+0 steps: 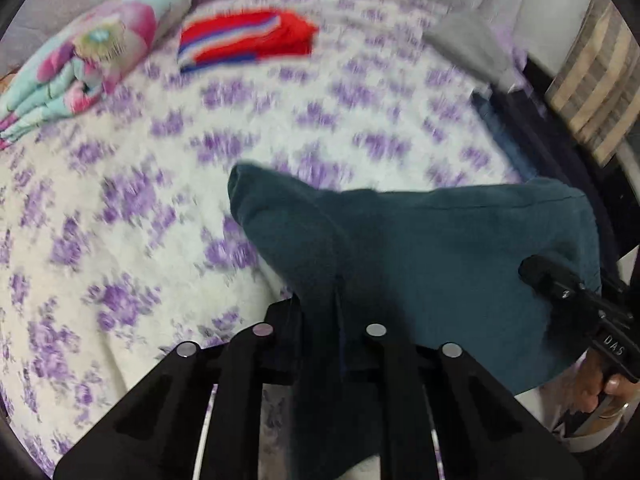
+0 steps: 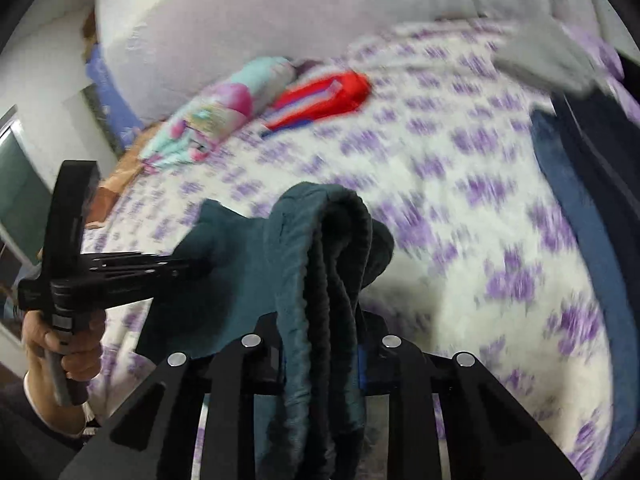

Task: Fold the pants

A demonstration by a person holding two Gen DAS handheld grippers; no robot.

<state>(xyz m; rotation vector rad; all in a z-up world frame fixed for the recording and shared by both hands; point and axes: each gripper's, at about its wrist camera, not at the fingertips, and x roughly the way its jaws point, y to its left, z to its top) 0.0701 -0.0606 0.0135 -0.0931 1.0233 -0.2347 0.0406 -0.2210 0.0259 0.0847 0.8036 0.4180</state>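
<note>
The left gripper (image 1: 336,312) pinches one edge of the teal pants (image 1: 420,248) and the right gripper (image 2: 320,344) clamps the bunched waistband, the cloth hanging between them above the bedspread (image 1: 160,200), well short of the red garment (image 1: 248,40) and floral blanket (image 1: 92,52).

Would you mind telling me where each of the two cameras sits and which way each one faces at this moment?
Left wrist: sits on the left gripper, facing forward over the teal pants it clamps, across the floral bed; the right gripper and its hand show at right.
Right wrist: sits on the right gripper, facing forward over the bunched pants, toward the bed; the left gripper and its hand show at left.
Shared: pants, bed, red striped cloth, floral bundle.
</note>
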